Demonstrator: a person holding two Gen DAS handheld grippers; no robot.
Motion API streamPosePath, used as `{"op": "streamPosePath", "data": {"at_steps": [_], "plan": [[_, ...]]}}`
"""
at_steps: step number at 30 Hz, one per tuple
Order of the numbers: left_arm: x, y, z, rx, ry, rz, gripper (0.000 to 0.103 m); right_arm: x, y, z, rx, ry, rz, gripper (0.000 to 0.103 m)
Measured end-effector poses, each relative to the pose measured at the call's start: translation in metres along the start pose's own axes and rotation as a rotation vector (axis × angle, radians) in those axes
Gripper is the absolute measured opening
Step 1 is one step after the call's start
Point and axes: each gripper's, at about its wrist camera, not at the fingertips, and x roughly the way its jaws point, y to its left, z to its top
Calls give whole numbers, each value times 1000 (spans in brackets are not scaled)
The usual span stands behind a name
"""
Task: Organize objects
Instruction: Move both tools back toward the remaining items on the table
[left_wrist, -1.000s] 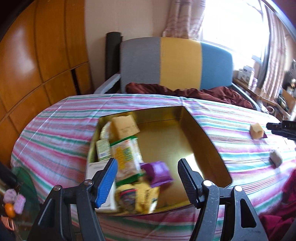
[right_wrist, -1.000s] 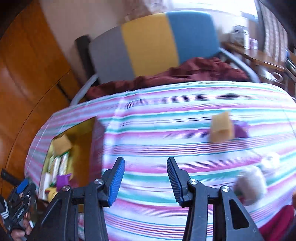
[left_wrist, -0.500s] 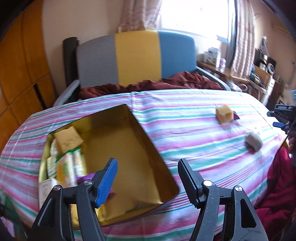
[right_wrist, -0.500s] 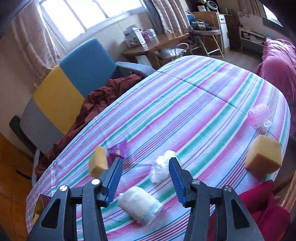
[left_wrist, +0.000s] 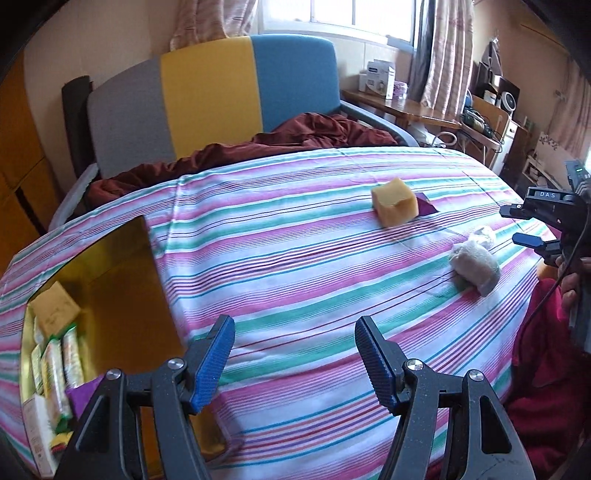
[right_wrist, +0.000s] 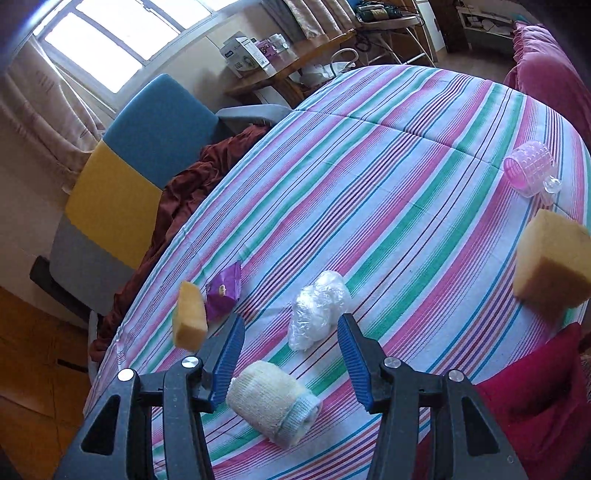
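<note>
Two empty, wide-open grippers, left (left_wrist: 294, 360) and right (right_wrist: 291, 360), over cream rolled cloth (right_wrist: 273, 402).

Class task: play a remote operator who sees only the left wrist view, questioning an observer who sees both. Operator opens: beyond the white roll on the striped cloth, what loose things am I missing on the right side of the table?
Observer: A second yellow sponge lies near the table's right edge, outside your frame.
Operator: Anything else out there?
Observer: Yes, a pink see-through plastic cup lies on its side beyond that sponge.
Operator: What is that pale blob behind the white roll?
Observer: It is a crumpled clear plastic bundle, lying apart from the roll.
Operator: Is the right gripper holding anything?
Observer: No; its jaws are open and empty above the roll.
</note>
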Motion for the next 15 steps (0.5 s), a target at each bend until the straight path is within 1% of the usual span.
{"op": "streamPosePath", "data": {"at_steps": [2, 5, 7, 13, 15], "plan": [[9, -6, 6, -1, 16, -18, 68, 1, -1, 0, 4, 7, 2, 53], [21, -13, 15, -2, 36, -40, 73, 3, -2, -1, 6, 18, 0, 54], [28, -19, 22, -5, 44, -51, 73, 5, 0, -1, 0, 25, -6, 55], [53, -34, 52, -10, 63, -102, 74, 5, -2, -2, 1, 32, -10, 55], [63, -41, 62, -10, 69, -120, 76, 5, -4, -1, 17, 32, -4, 55]]}}
